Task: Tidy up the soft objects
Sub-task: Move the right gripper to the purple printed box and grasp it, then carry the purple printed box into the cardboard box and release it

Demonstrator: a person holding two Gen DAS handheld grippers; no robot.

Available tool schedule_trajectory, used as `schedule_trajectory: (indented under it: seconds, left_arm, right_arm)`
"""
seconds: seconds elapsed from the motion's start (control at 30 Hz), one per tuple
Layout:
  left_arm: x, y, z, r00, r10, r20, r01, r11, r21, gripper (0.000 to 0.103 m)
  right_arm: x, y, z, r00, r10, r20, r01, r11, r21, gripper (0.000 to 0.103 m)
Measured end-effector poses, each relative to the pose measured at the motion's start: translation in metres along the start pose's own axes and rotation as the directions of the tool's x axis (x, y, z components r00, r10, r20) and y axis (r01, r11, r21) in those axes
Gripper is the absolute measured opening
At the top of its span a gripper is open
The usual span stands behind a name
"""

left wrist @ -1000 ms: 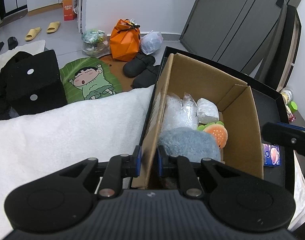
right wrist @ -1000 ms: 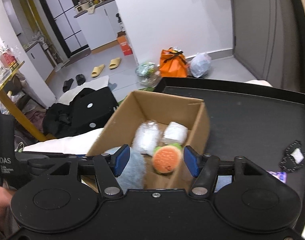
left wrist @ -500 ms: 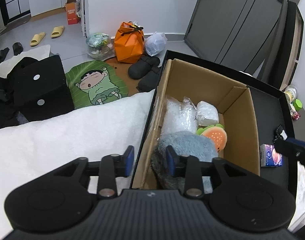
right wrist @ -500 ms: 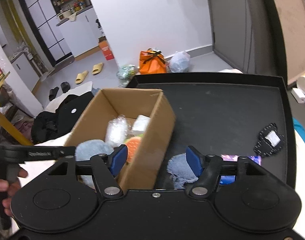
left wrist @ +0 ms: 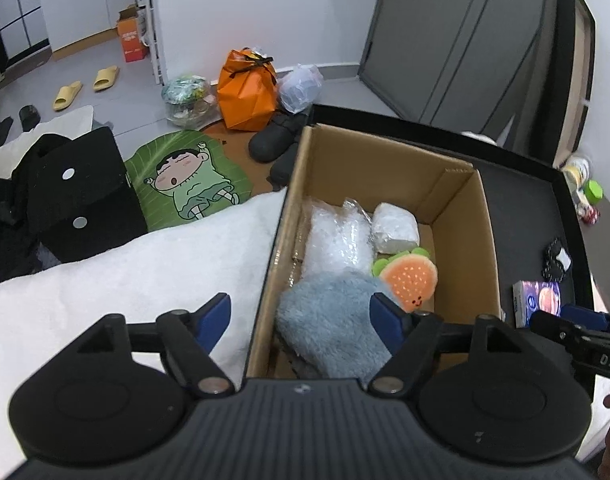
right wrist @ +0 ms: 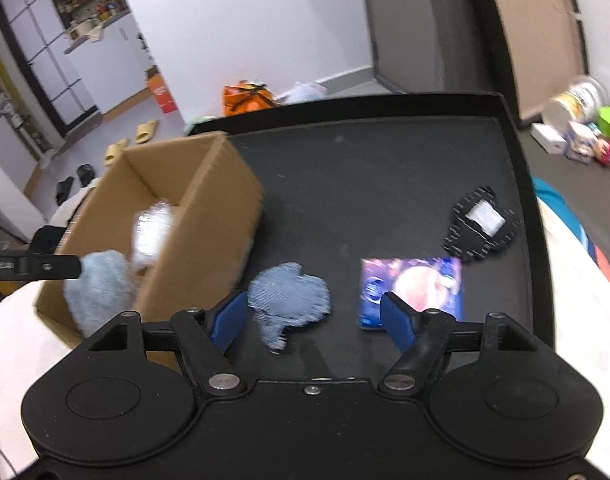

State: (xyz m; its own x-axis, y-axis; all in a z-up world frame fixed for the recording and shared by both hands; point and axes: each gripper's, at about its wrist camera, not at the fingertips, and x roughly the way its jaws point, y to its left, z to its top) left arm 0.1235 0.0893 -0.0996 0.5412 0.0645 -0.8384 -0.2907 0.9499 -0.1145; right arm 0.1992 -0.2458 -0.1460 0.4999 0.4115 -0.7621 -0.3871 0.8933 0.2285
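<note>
Your left gripper [left wrist: 301, 316] hangs over the near end of the open brown cardboard box [left wrist: 463, 216], its jaws opening and straddling the box's left wall; nothing is pressed between the pads. The fluffy grey-blue plush mitt [left wrist: 333, 320] lies loose in the box's near end, just under the right pad. Beyond it sit a round orange burger-shaped plush [left wrist: 409, 278], a crinkly clear plastic bag [left wrist: 337, 236] and a small white wrapped bundle [left wrist: 395, 226], so free floor inside the box is only a strip along its right wall. Left of the box a white fleecy blanket [left wrist: 125, 276] runs right up to the cardboard.

Your right gripper [right wrist: 313, 314] points down at the black raised-rim worktop [right wrist: 385, 168], jaws opening and empty. Between and just beyond the pads lies a flat pale-blue denim-textured patch [right wrist: 291, 296], near the box's right wall. A glossy purple rectangular packet [right wrist: 415, 284] lies just right of it, and a black dotted fabric piece with a white label [right wrist: 481, 224] lies farther right, near the rim. The worktop's far half is bare, giving open room.
</note>
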Motion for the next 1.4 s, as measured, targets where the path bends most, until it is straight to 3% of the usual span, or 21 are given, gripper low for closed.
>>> schedule_trajectory:
  seconds: [0.5,0.63,0.87,1.07,1.4]
  left_arm:
    - [0.014,-0.028,0.004,0.999,0.034,-0.029,-0.031,0.996,0.089,0.077]
    - [0.017,-0.033,0.005,0.998,0.049,-0.033,-0.045,0.994,0.102,0.078]
    - [0.019,-0.040,0.006,0.997,0.074,-0.037,-0.068,0.989,0.133,0.078]
    - [0.019,-0.041,0.006,0.996,0.078,-0.038,-0.073,0.989,0.132,0.078]
    - [0.019,-0.042,0.006,0.997,0.075,-0.036,-0.069,0.990,0.126,0.078]
  right_arm:
    - [0.024,-0.030,-0.006,0.995,-0.101,-0.017,0.102,0.993,0.067,0.076]
    - [0.028,-0.026,-0.006,0.992,-0.122,-0.006,0.122,0.992,0.035,0.081]
    - [0.027,-0.021,-0.005,0.987,-0.157,0.010,0.157,0.987,-0.011,0.082]
    - [0.036,-0.031,-0.007,0.984,-0.169,-0.055,0.171,0.985,0.027,0.082]
    - [0.019,-0.042,-0.015,0.962,-0.264,-0.069,0.268,0.962,0.056,0.082]
